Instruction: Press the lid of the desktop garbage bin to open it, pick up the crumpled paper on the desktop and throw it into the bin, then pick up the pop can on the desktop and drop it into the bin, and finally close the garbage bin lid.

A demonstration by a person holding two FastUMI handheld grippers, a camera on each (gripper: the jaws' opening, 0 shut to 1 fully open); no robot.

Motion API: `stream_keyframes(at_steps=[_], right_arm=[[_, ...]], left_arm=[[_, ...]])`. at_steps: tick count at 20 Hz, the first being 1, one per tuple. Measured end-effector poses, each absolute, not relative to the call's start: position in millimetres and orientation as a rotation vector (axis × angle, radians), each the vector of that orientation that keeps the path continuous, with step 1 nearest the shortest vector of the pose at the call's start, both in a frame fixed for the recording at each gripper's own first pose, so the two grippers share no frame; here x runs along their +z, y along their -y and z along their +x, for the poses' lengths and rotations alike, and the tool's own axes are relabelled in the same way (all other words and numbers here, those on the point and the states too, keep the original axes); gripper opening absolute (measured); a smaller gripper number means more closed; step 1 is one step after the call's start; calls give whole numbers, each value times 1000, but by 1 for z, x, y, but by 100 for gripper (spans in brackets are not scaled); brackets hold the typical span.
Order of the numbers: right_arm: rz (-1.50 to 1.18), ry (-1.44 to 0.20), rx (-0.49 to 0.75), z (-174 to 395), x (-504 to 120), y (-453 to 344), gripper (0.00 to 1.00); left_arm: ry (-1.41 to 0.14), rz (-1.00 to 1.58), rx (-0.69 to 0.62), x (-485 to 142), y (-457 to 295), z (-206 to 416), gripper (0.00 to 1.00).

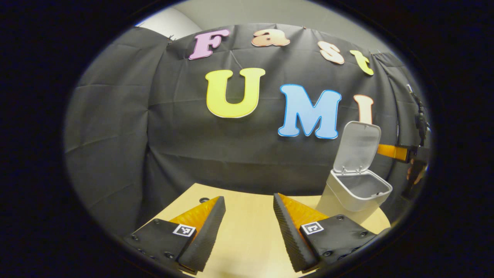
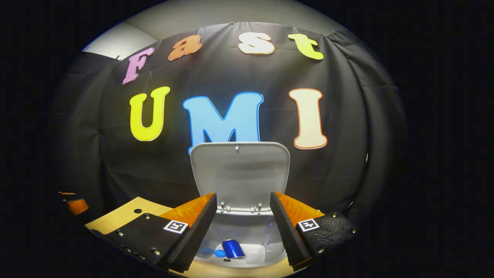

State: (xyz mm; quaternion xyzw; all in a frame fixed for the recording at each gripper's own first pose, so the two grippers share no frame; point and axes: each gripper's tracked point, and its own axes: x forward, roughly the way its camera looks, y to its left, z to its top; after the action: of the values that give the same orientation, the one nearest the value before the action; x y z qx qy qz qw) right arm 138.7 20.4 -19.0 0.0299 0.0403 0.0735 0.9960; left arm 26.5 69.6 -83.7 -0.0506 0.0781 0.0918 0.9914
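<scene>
The white desktop bin [image 1: 357, 191] stands at the right of the table in the left gripper view, its lid [image 1: 357, 146] raised upright. My left gripper [image 1: 249, 227] hovers open over the table to the bin's left, with nothing between its fingers. In the right gripper view my right gripper [image 2: 243, 231] is open just above the bin's mouth [image 2: 247, 239], facing the raised lid [image 2: 240, 173]. A blue pop can [image 2: 232, 248] lies on its side at the bottom of the bin, next to a blue scrap [image 2: 218, 253]. The right gripper's finger [image 1: 393, 150] pokes out beyond the lid.
The light wooden table [image 1: 247, 231] has a small dark hole [image 1: 203, 200] near its far left edge. Black cloth walls stand close behind the table. The left gripper's fingertip [image 2: 75, 204] shows at the far left of the right gripper view.
</scene>
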Motion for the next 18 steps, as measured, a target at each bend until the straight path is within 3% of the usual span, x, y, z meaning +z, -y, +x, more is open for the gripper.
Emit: stream_keyframes(at_steps=[18], right_arm=[[52,122,111,194,91,-14,87]], left_arm=[[-168,-135,211,-88,-78,32,84]])
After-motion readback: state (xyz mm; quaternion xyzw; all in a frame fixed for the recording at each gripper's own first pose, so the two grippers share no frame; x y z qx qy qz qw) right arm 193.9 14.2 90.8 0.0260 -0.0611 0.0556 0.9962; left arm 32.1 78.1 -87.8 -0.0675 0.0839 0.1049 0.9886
